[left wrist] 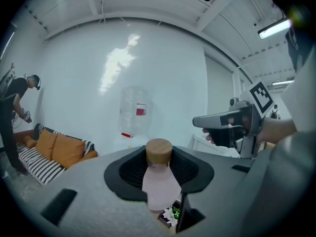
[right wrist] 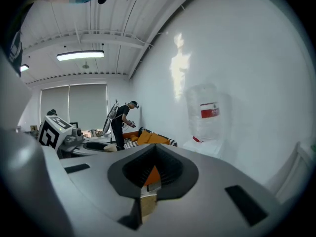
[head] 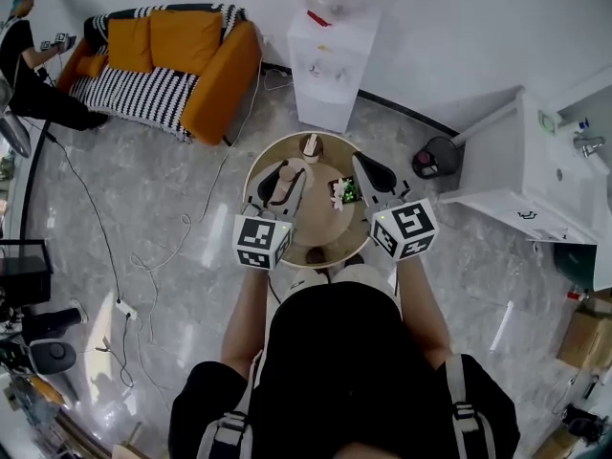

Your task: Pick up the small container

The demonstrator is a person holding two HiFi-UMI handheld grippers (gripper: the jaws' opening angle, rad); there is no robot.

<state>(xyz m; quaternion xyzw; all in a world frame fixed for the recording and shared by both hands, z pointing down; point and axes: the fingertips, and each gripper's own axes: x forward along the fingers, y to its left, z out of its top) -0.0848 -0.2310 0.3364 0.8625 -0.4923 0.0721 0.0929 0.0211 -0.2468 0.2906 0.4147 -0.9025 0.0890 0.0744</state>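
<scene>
The small container [head: 283, 185] is a pale pink bottle with a wooden lid, held a little above the round wooden table [head: 256, 163]. My left gripper [head: 284, 174] is shut on it. In the left gripper view the bottle [left wrist: 159, 184] stands upright between the black pads of the left gripper [left wrist: 160, 171], lid on top. My right gripper [head: 369, 173] hovers over the table's right side, beside a small box of flowers [head: 345, 191]. In its own view the right gripper [right wrist: 150, 176] shows a narrow gap with nothing in it.
A second small bottle [head: 311, 146] stands at the table's far edge. Behind the table is a white water dispenser [head: 330, 60], with an orange sofa [head: 182, 55] at the far left and a white sink cabinet [head: 535, 180] at the right. A person [head: 29, 60] stands by the sofa. Cables cross the floor.
</scene>
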